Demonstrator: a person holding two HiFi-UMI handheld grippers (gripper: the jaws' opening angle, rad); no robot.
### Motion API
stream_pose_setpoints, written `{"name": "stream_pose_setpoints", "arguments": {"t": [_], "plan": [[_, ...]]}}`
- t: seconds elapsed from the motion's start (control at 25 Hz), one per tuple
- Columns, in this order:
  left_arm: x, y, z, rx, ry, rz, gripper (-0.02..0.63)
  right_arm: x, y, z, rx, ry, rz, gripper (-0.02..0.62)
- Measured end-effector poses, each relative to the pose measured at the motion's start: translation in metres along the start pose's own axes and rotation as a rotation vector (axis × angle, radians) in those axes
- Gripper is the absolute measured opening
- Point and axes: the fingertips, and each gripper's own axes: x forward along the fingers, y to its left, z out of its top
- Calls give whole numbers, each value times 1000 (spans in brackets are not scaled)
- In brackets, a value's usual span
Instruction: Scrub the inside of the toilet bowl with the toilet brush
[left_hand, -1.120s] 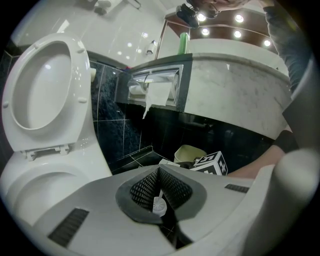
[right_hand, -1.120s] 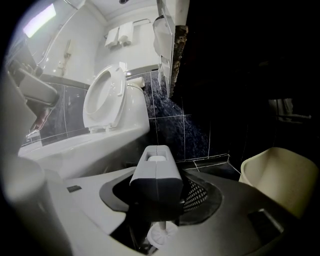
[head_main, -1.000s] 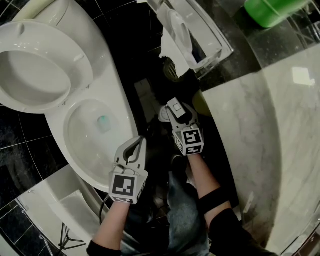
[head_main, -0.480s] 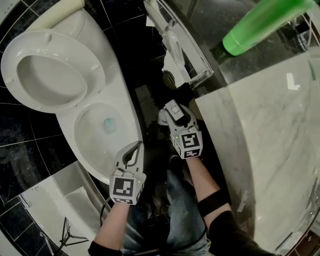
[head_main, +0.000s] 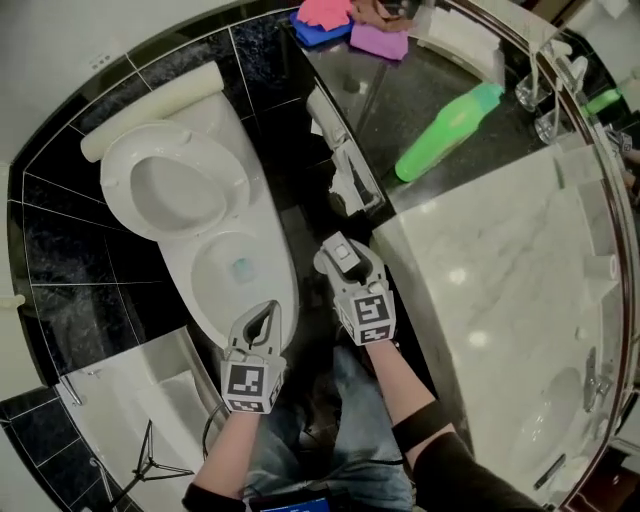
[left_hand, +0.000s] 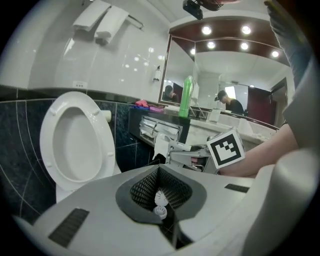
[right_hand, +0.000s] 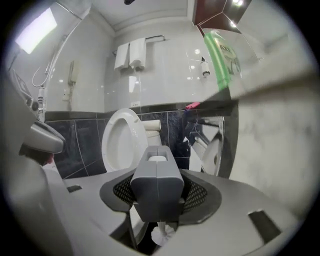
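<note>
Both arms reach forward from the bottom of the head view, side by side and nearly parallel. Left gripper (head_main: 270, 308): jaws together, tips meeting, only the oval cut-out between them open; nothing in the grip. Its marker cube (head_main: 248, 385) faces up at the wrist, with the bare left forearm (head_main: 222, 452) behind it. Right gripper (head_main: 345, 262) sits a little farther forward than the left, angled slightly toward it, jaws clamped on either side of the grey handle block of the toilet brush (right_hand: 156, 187). Right marker cube (head_main: 366, 316) faces up. The right forearm (head_main: 398, 378) is bare, with a dark sleeve (head_main: 430, 430) at the elbow. The 2 grippers are near each other but not touching.
</note>
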Motion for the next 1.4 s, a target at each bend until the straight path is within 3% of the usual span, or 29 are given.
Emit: {"name": "stream_pose_setpoints", "arguments": {"t": [0.2,0.52,0.76,1.0,1.4], "plan": [[-66,6,58,0,-23,57,-8,-53,31,82,-34,-9,39,230],[-179,26,127,-30,-78,201,-8,-129,103,209,-68,-32,198,230],[-256,56,158,-54,-128,329,-8,-148,157,260,-96,-43,301,230],[-317,88,160,-80,-163,427,-8,-160,213,301,-105,-64,403,230],[-370,109,154,-91,-177,492,-9,-168,267,304,-140,-59,486,230]]}}
